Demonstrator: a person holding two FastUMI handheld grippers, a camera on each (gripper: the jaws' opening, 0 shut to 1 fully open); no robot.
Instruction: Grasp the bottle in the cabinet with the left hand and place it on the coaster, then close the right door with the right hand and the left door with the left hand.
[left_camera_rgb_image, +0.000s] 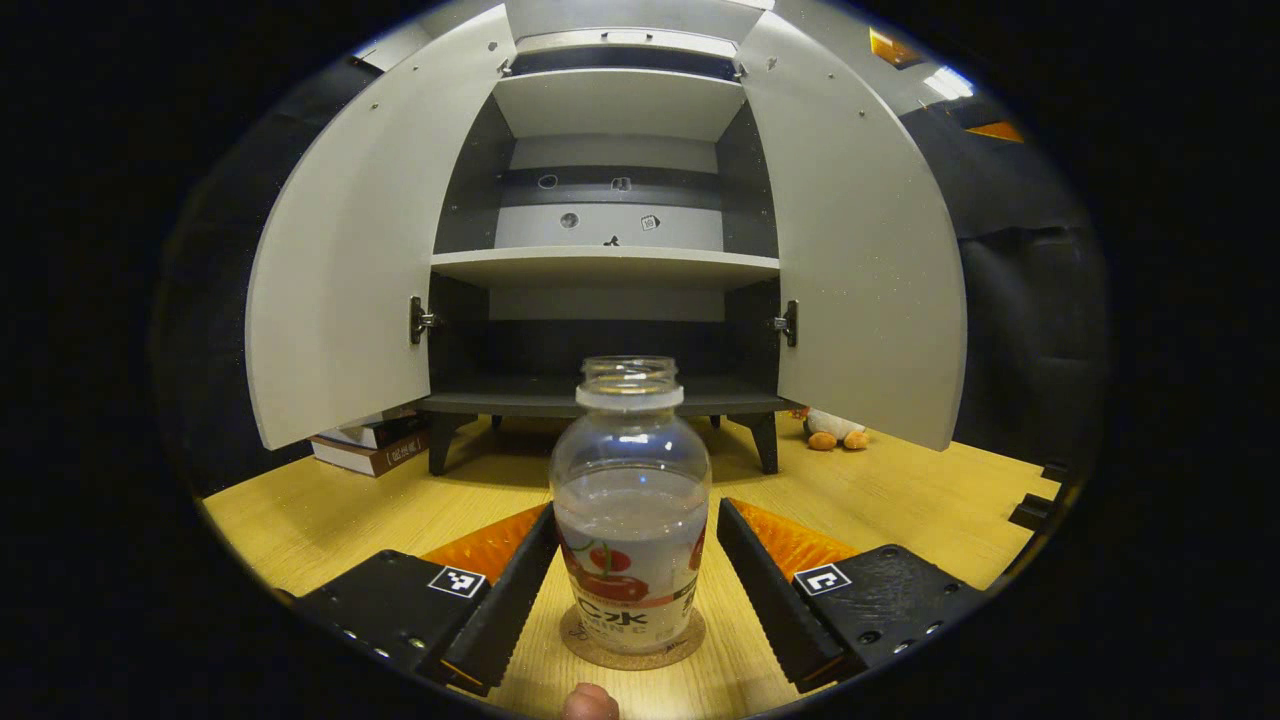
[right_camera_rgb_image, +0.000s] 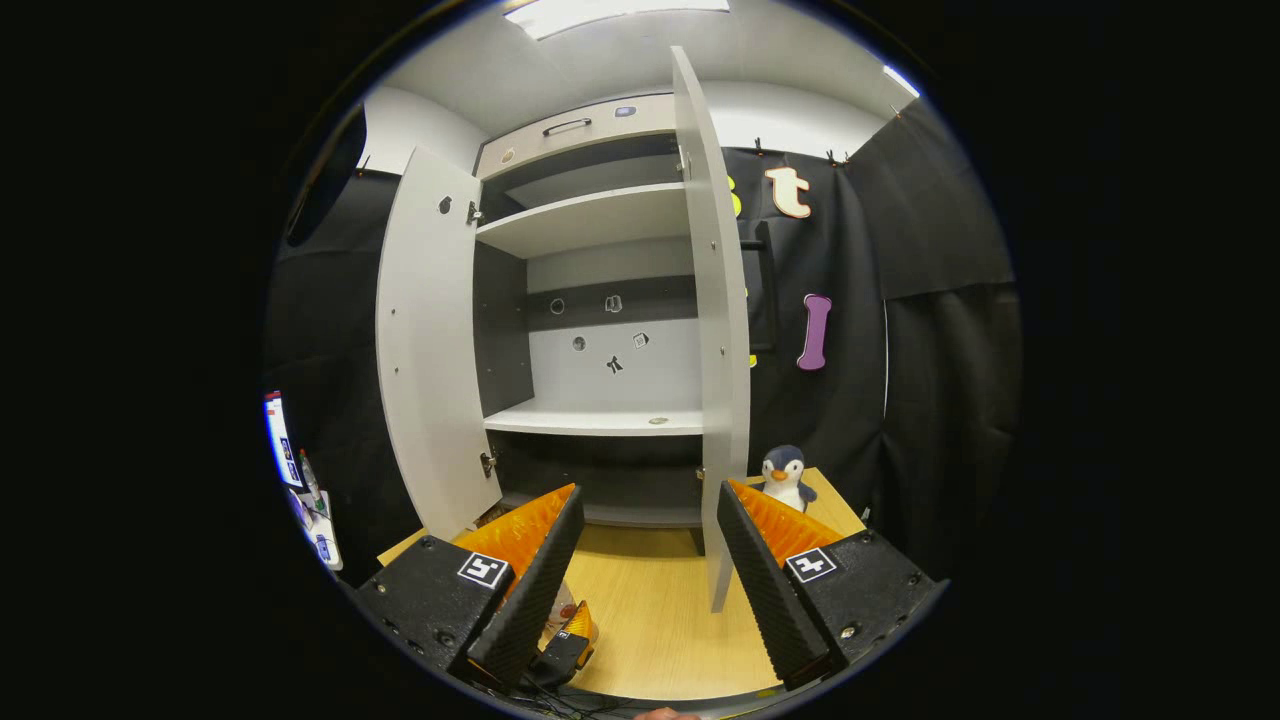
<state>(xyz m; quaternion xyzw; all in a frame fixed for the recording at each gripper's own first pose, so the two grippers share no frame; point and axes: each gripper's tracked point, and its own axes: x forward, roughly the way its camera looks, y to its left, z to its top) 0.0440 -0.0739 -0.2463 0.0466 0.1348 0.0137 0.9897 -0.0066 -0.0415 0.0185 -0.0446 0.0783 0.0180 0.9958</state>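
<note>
Now the bottle (left_camera_rgb_image: 630, 500) stands upright on the cork coaster (left_camera_rgb_image: 632, 648) between the left gripper's (left_camera_rgb_image: 632, 590) spread fingers, apart from both; right gripper (right_camera_rgb_image: 640, 590) wide, holding nothing.

Right claw (right_camera_rgb_image: 640, 570) open, facing right door (right_camera_rgb_image: 712, 330) edge

Left tongs (left_camera_rgb_image: 633, 590) spread wide and level, right tongs (right_camera_rgb_image: 648, 580) spread wide, tilted upward
</note>
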